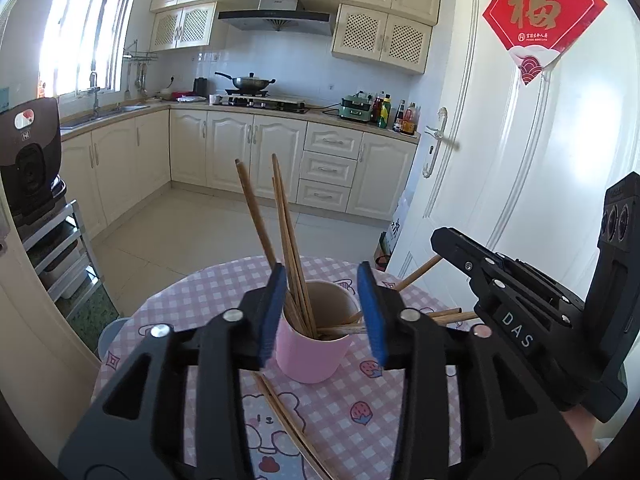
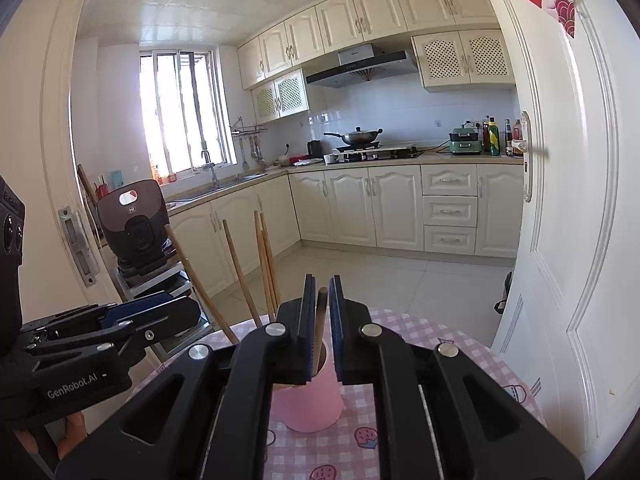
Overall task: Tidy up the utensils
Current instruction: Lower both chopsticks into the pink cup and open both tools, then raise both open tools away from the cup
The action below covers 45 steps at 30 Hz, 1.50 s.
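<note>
A pink cup [image 1: 310, 354] stands on the round table with the pink checked cloth [image 1: 192, 300]. Several wooden chopsticks [image 1: 286, 236] lean in it. My left gripper [image 1: 322, 312] is open, its blue pads on either side of the cup's rim. More chopsticks [image 1: 294, 428] lie on the cloth below it. In the right wrist view my right gripper [image 2: 321, 320] is shut on one chopstick [image 2: 320, 328], whose lower end goes into the cup [image 2: 308, 404]. Other chopsticks [image 2: 264, 268] stand in the cup to the left. The right gripper [image 1: 448, 244] shows at the right of the left wrist view.
A white door [image 2: 560, 220] stands close on the right. A dark appliance [image 2: 134, 224] sits on a metal rack at the left. Kitchen cabinets, a stove with a wok [image 2: 354, 136] and a tiled floor lie beyond the table.
</note>
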Available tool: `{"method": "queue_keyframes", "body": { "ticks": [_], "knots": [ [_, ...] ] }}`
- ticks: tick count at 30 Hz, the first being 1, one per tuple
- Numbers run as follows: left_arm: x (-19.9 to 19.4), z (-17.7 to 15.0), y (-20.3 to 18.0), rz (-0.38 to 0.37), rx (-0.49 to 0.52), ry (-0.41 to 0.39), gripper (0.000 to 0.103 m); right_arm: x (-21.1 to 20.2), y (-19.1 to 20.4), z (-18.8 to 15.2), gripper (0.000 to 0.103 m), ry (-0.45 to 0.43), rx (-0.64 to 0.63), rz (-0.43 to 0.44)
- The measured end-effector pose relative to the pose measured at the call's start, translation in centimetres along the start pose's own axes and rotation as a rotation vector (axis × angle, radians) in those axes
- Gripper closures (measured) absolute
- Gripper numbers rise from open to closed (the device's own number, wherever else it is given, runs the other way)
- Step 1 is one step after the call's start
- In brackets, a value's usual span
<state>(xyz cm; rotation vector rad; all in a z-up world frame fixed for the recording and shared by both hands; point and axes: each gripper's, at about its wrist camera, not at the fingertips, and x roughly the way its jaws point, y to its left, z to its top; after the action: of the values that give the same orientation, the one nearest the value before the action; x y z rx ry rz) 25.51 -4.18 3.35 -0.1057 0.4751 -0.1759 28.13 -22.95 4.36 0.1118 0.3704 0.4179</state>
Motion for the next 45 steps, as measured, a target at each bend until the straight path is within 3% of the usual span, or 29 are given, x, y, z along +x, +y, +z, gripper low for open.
{"method": "queue_keyframes", "body": {
  "ticks": [3, 6, 10, 16, 32, 40, 45],
  "knots": [
    [-0.6, 0.0, -0.1, 0.005, 0.007, -0.012, 0.059, -0.3, 0.0, 0.0, 0.095, -0.003, 0.003, 0.005],
    [-1.3, -0.2, -0.1, 0.015, 0.014, -0.027, 0.05, -0.8, 0.0, -0.1, 0.095, -0.009, 0.008, 0.014],
    [-2.4, -0.5, -0.2, 0.032, 0.037, -0.056, 0.038, -1.7, 0.3, -0.1, 0.079, -0.025, 0.0, 0.015],
    [-5.0, -1.1, 0.1, 0.037, 0.046, -0.125, 0.026, -3.7, 0.7, -0.2, 0.078, -0.047, -0.002, 0.027],
    [-9.1, -6.0, 0.9, 0.127, 0.104, -0.233, 0.013, -7.6, 4.9, -4.6, 0.073, -0.031, -0.166, 0.035],
    [-6.8, -9.1, 2.1, 0.184, 0.118, -0.158, 0.012, -6.7, 5.3, -7.5, 0.072, 0.031, -0.225, 0.009],
    [-4.1, -10.5, 2.8, 0.2, 0.107, -0.018, 0.012, -5.4, 5.0, -9.8, 0.072, 0.084, -0.221, 0.006]
  ]
}}
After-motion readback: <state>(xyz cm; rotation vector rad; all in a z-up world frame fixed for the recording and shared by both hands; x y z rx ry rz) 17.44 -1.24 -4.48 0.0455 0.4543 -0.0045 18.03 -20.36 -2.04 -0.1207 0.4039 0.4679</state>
